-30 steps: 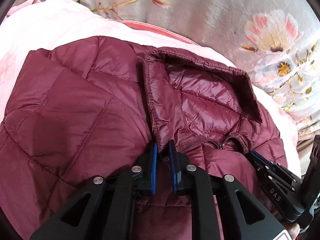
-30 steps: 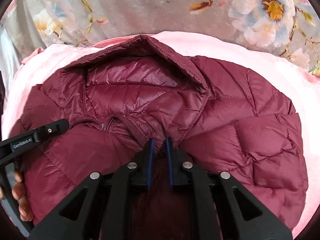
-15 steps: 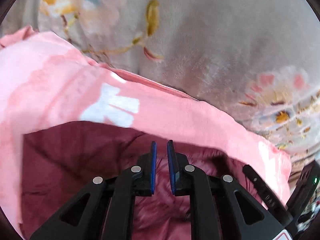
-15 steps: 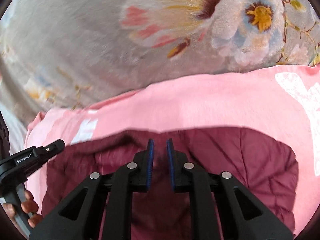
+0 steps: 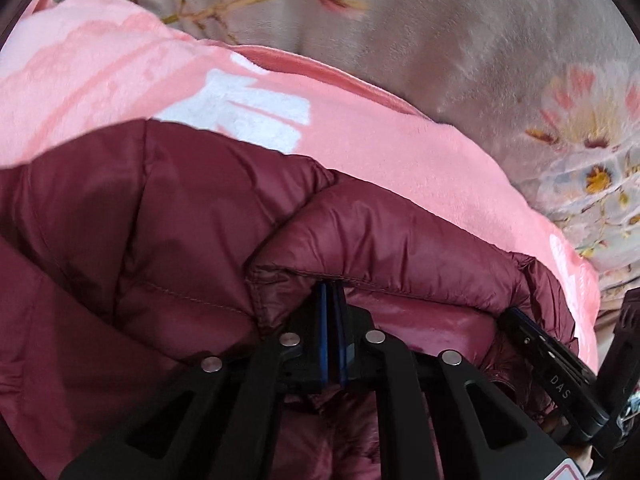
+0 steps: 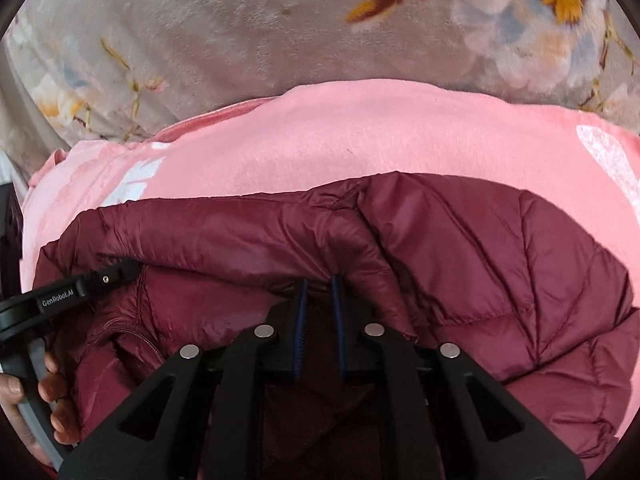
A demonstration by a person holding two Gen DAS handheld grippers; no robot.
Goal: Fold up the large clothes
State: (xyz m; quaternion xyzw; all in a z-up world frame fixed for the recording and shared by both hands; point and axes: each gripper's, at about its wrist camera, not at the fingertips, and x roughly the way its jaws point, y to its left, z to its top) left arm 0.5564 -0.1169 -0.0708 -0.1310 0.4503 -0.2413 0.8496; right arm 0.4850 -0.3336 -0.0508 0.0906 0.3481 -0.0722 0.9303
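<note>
From my right gripper (image 6: 318,284), the puffy maroon jacket (image 6: 500,272) blocked nine through three o'clock; bare pink blanket (image 6: 360,140) lay open at twelve.

There is one dark red puffy jacket (image 5: 200,220). There is one pink blanket (image 6: 360,140) under it. There is one gray blanket with flowers (image 6: 200,40) behind that. There are two black grippers, the left gripper (image 5: 332,300) and the right gripper (image 6: 318,292). One hand (image 6: 44,408) shows.

My quilted jacket (image 5: 168,216) is slick, glossy nylon-like cloth; the pink blanket (image 6: 360,136) is matt plush fleece (floral bedspread (image 6: 208,36) likewise velvety).
</note>
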